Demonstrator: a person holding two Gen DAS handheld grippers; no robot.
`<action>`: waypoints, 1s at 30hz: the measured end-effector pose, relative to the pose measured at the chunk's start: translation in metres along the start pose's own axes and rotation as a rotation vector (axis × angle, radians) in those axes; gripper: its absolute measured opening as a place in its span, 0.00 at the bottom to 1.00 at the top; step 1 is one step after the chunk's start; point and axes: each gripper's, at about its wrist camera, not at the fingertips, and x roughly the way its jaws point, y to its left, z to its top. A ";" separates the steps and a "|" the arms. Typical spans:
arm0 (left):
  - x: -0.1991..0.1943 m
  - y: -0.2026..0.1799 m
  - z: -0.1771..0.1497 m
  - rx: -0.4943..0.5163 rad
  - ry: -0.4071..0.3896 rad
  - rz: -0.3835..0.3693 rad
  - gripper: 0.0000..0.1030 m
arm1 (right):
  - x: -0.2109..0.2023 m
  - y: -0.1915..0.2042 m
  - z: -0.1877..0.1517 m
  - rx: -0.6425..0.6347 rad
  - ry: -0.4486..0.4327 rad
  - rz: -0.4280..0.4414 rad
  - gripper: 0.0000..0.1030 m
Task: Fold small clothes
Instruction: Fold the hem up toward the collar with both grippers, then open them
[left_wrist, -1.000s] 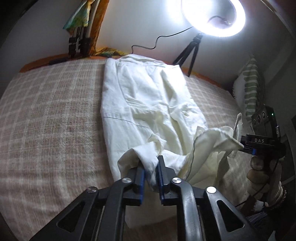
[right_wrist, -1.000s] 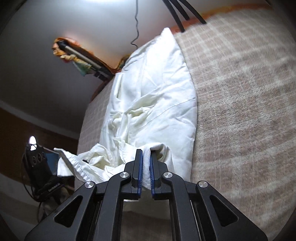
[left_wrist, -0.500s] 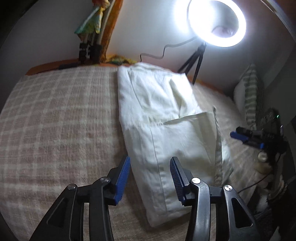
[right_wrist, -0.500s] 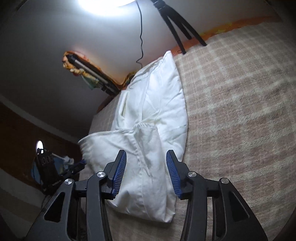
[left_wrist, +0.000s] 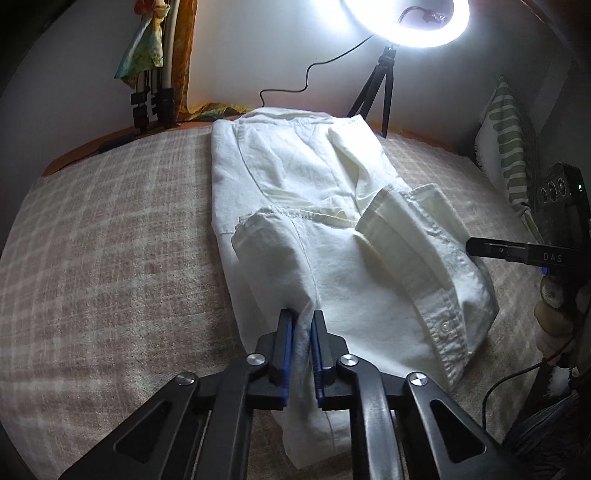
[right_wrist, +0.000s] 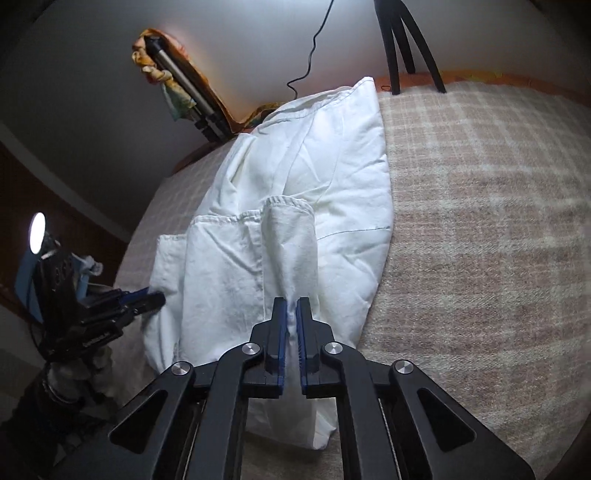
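Left claw (left_wrist: 302, 325): pinching a raised fold of the white shirt (left_wrist: 332, 236).
Right claw (right_wrist: 291, 314): pinching the shirt's opposite fold.
Shirt: lies lengthwise on the checked bed (left_wrist: 110, 258), partly folded.

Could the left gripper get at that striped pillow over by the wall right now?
Probably not as things stand. The left gripper is shut on a fold of the white garment, so it is occupied, and the striped pillow stands across the blanket beyond the right gripper.
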 end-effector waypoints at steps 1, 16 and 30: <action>-0.006 -0.002 0.000 0.007 -0.016 -0.002 0.04 | -0.004 0.002 -0.001 -0.005 -0.009 -0.002 0.02; 0.009 0.004 -0.001 0.045 -0.020 0.082 0.22 | -0.018 -0.011 0.001 -0.013 -0.053 -0.219 0.04; 0.012 0.001 -0.001 0.046 -0.016 0.072 0.12 | 0.010 0.008 -0.002 -0.021 -0.037 -0.061 0.07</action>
